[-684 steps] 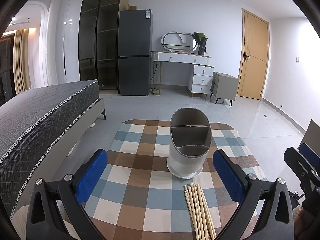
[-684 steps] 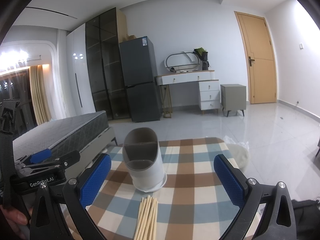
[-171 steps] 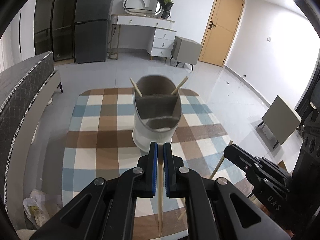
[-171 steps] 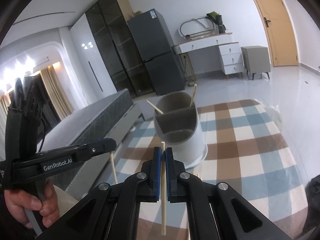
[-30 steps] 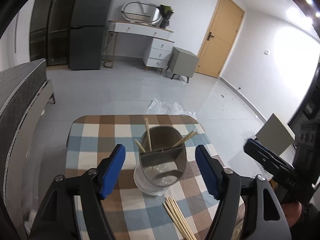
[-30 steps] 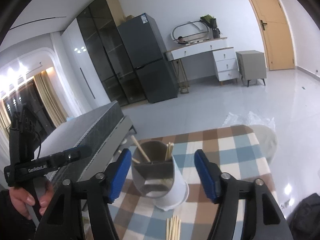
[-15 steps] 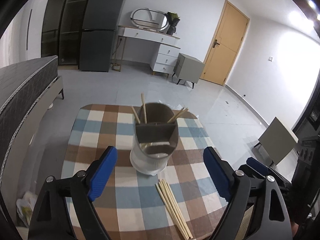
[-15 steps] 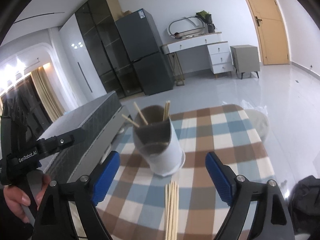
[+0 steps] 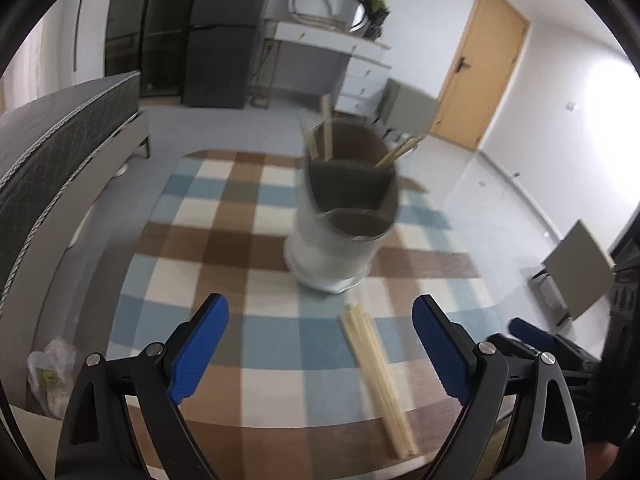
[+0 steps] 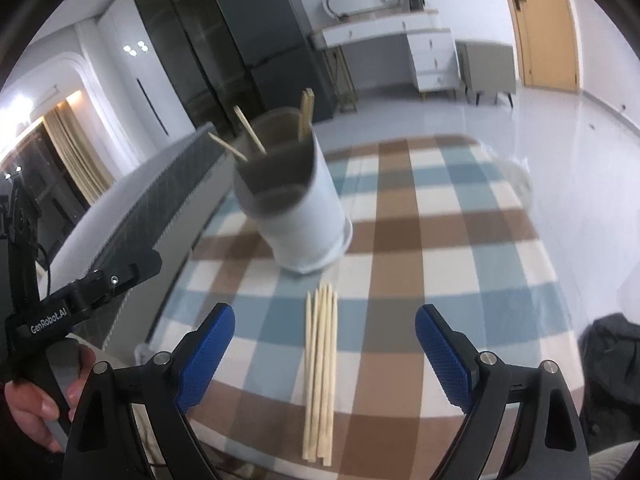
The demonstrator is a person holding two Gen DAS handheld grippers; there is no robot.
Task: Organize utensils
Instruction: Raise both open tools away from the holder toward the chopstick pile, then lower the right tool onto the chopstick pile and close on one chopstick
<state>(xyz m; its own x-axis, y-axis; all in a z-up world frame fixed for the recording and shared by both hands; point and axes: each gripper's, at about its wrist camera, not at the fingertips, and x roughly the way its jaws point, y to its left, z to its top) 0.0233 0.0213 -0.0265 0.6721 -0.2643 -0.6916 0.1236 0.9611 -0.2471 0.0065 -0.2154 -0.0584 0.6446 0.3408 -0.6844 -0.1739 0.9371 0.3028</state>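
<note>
Right wrist view: both tools [image 10: 325,350] [image 9: 320,350] gape wide above loose chopsticks [image 10: 319,372] near the holder [image 10: 292,204].

I am working in a home, in a bedroom-type living space. Left of my tongs lies a bed [image 9: 60,148] with a dark quilted mattress. Ahead of them, against the far wall, stand a dark fridge [image 9: 224,44], a glass-front wardrobe [image 10: 180,60] and a white dressing table [image 9: 332,60] with drawers, an oval mirror [image 9: 324,0] and a plant [image 9: 374,10]. A grey nightstand [image 10: 486,66] stands right of the table, beside a wooden door [image 9: 480,80]. The floor [image 10: 540,140] is glossy pale tile. Curtains [image 10: 76,156] hang far left. Directly below my tongs a checked cloth [image 9: 224,264] covers a small table.
</note>
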